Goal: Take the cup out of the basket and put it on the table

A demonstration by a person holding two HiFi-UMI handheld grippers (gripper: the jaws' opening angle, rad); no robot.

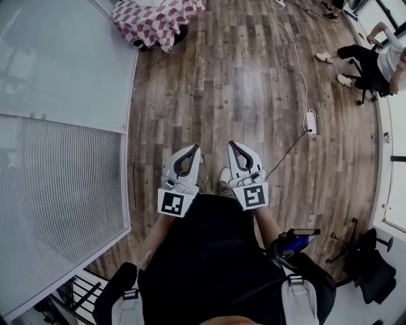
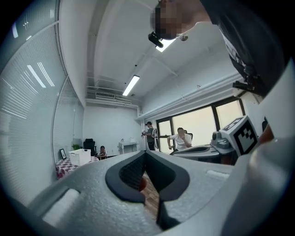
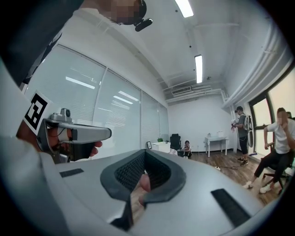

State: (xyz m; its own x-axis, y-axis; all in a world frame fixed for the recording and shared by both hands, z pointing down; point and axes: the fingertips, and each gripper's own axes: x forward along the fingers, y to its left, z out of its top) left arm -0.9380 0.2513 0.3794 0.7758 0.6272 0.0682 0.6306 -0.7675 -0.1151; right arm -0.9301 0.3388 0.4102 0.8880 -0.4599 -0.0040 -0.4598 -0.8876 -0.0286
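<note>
Your left gripper [image 1: 195, 147] is shut: its two fingers [image 2: 131, 171] meet at the tips and leave only the oval gap behind them, with nothing in it. Your right gripper [image 1: 232, 143] is the same, its two fingers [image 3: 129, 173] pressed together at the tips and holding nothing. The two grippers sit side by side close to your body, near each other but apart, touching nothing but your hands. Both point out over the wooden floor [image 1: 241, 76]. Well ahead of the left fingertips stands one desk with a checkered cloth [image 1: 158, 19], and on it one white container [image 2: 79, 156]. I cannot tell whether it is the basket, and no view shows the cup. One white power strip [image 1: 310, 122] lies on the floor ahead and to the right of the right fingertips. Three people are far beyond the fingertips: one seated low by the desk [image 3: 186, 148], one standing [image 3: 240, 133], one on a chair [image 3: 279, 152].
</note>
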